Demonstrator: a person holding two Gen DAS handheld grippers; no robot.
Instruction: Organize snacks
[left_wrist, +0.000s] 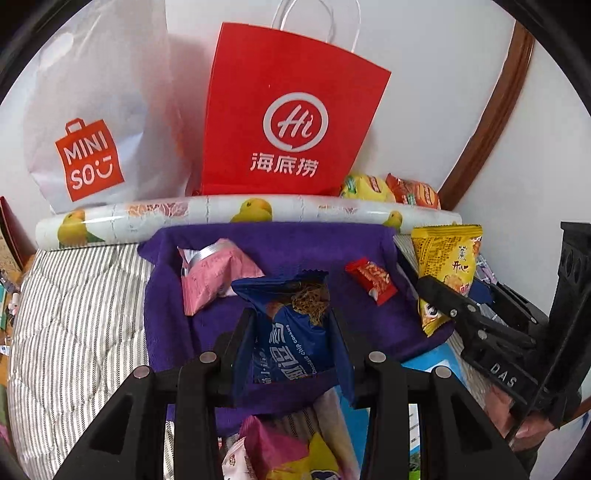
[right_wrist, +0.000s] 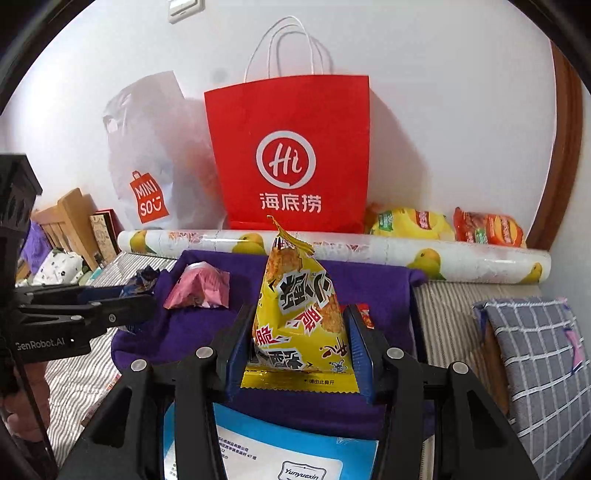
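My left gripper (left_wrist: 291, 319) is shut on a blue chocolate-chip cookie packet (left_wrist: 295, 347), held above a purple cloth (left_wrist: 295, 251). My right gripper (right_wrist: 299, 314) is shut on a yellow snack packet (right_wrist: 295, 288) standing upright between its blue pads. In the left wrist view the right gripper (left_wrist: 448, 301) shows at the right with that yellow packet (left_wrist: 445, 258). The right wrist view has the left gripper (right_wrist: 125, 297) at the left, with the blue packet (right_wrist: 144, 280). On the cloth lie a pink packet (left_wrist: 210, 273) and a small red packet (left_wrist: 371, 280).
A red paper bag (left_wrist: 291, 110) and a white Miniso bag (left_wrist: 96, 110) stand against the wall, behind a fruit-print roll (left_wrist: 221, 218). Yellow (right_wrist: 410, 223) and orange (right_wrist: 487, 229) snack packs lie beside the red bag. Striped bedding (left_wrist: 81, 314) spreads left; a checked cushion (right_wrist: 535, 369) sits right.
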